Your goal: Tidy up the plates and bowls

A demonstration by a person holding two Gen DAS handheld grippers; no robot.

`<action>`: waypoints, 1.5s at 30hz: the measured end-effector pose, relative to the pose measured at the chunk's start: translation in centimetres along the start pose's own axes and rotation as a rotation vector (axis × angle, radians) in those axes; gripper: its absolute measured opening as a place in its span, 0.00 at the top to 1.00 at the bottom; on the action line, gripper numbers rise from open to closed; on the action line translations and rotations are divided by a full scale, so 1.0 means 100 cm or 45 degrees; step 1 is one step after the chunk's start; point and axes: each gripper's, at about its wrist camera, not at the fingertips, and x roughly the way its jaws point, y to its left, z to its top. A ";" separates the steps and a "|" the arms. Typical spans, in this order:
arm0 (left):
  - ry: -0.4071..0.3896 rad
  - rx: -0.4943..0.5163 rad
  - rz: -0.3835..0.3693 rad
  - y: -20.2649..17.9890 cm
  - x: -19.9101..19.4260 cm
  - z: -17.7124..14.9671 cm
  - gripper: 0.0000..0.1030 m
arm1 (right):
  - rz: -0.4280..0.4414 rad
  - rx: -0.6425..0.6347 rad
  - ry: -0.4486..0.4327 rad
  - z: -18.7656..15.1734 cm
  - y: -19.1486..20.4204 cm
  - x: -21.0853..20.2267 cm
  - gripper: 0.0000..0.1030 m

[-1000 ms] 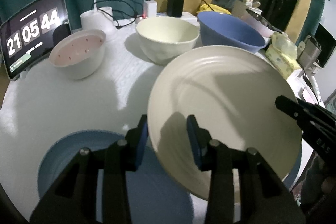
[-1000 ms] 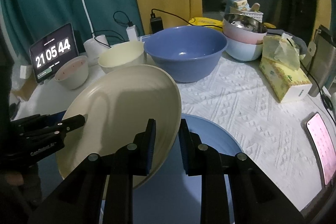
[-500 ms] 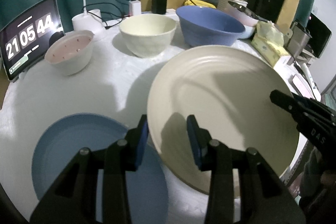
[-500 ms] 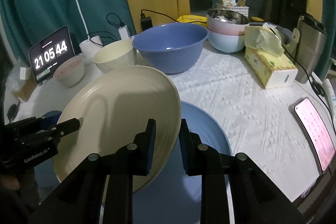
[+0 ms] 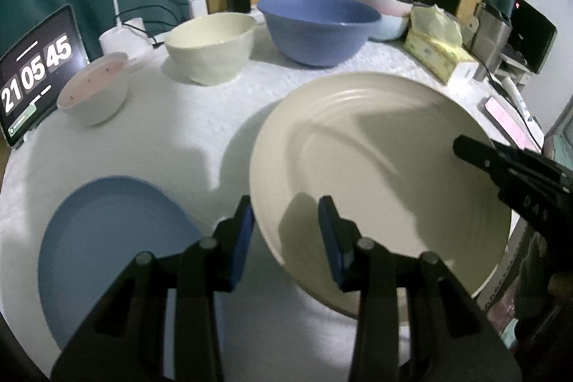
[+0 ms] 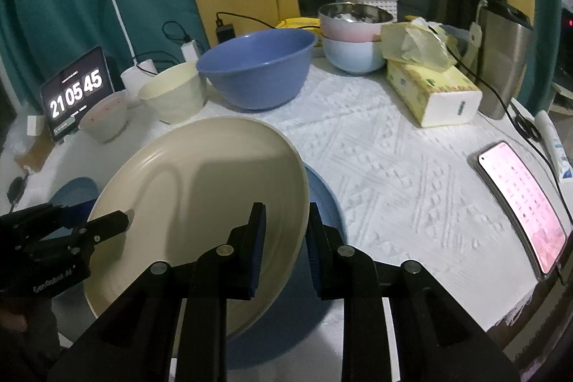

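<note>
Cream round ridged plate (image 5: pixel 376 174), the largest piece on show, hangs tilted above the white textured tablecloth (image 6: pixel 386 160) near the table's front edge, held from both sides. Left gripper (image 5: pixel 286 224) has its blue-padded fingers straddling the plate's near-left rim, one pad under and one over it, gripping it. Right gripper (image 6: pixel 284 231) pinches the opposite rim in the same way, its jaws closed onto the plate's edge. Directly below the plate's right side a light-blue flat plate (image 6: pixel 322 203) lies on the cloth, mostly covered. Another light-blue flat plate (image 5: pixel 107 238) rests toward the table's front-left edge, apart from the cream one. Toward the back edge stands a deep blue bowl (image 5: pixel 318 27), with a cream bowl (image 5: pixel 211 45) just beside it on its left. Further left, near the left edge, sits a small pink-lined bowl (image 5: pixel 95 88), in front of a tablet clock (image 5: pixel 34 74) reading 21 05 45.
</note>
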 end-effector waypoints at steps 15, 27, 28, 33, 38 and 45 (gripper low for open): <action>-0.056 0.202 0.180 -0.044 0.012 -0.013 0.62 | -0.055 0.020 0.018 -0.016 -0.020 0.006 0.77; -0.027 0.141 0.185 -0.026 0.016 -0.017 0.61 | -0.073 -0.003 0.065 -0.019 -0.013 0.019 0.70; -0.030 0.131 0.184 -0.023 0.016 -0.017 0.61 | -0.079 -0.003 0.065 -0.018 -0.012 0.020 0.70; -0.020 0.090 0.165 -0.012 0.019 -0.016 0.60 | -0.083 0.000 0.078 -0.014 -0.004 0.024 0.70; -0.047 0.053 0.167 0.002 0.014 -0.012 0.59 | -0.077 -0.024 0.089 -0.010 0.012 0.032 0.69; -0.143 -0.026 0.166 0.031 -0.006 -0.006 0.56 | -0.141 -0.035 0.063 0.004 0.023 0.028 0.66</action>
